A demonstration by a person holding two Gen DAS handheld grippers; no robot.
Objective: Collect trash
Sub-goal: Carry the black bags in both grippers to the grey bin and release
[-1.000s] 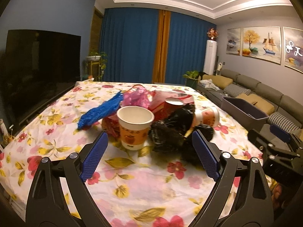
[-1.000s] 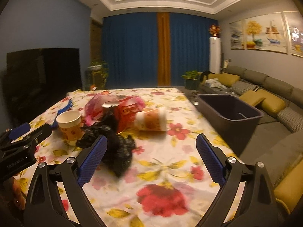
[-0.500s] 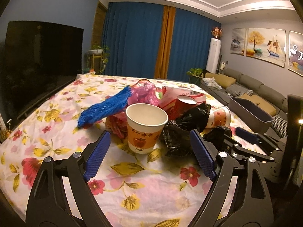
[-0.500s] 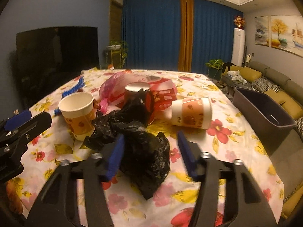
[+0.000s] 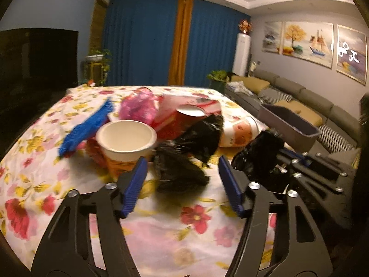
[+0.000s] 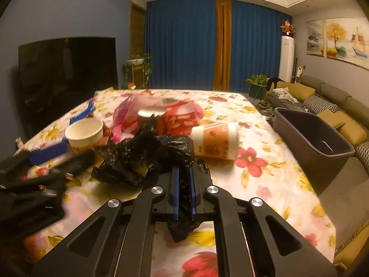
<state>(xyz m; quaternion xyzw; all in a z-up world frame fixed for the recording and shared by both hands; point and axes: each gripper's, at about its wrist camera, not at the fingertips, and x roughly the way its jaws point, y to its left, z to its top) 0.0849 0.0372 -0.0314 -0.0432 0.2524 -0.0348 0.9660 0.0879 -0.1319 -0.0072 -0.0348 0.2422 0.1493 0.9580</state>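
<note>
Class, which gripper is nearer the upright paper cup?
Left. The left gripper, closing, sits just beside the upright paper cup; the right gripper pinches the black bag, farther away.

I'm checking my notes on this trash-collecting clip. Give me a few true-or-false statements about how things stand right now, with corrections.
1. The right gripper is clamped on the black plastic bag. True; its jaws are closing on it.
2. The bin stands on the flowered cloth. False: it stands beside the table, by the sofa.
3. One paper cup stands upright and another paper cup lies on its side. True.
4. The left gripper holds the upright cup. False: its jaws are closing with black plastic between them, not pressed.
</note>
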